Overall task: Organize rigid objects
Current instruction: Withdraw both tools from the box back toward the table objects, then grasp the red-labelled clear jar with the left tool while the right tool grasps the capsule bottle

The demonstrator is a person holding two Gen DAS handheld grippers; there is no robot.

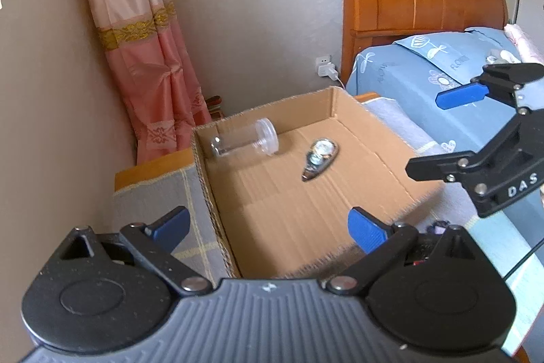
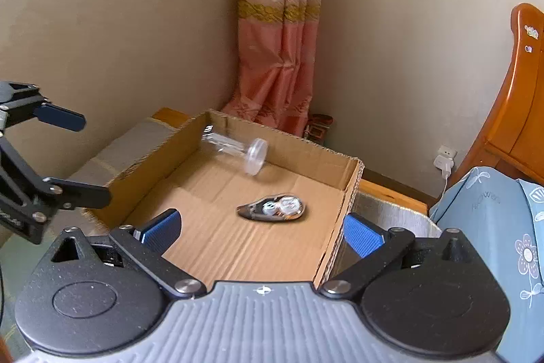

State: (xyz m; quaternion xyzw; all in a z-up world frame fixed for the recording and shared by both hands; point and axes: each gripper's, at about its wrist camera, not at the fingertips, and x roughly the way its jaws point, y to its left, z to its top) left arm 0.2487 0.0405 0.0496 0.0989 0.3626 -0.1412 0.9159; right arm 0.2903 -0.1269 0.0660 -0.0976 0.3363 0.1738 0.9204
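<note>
While angled down, both grippers gape.

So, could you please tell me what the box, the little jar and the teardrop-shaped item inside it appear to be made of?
Box: corrugated cardboard, matte brown; fluting shows along its cut rims.
Jar: clear and glossy, probably plastic, possibly glass; the cardboard shows through it, and its lid looks translucent.
Teardrop-shaped item: likely a transparent plastic shell with a dark tip; whitish round parts show inside.

Cardboard box (image 2: pixel 352 189) open-topped; floor mostly free; clear jar (image 2: pixel 234 150), tape dispenser (image 2: pixel 272 208) occupy far half.
</note>
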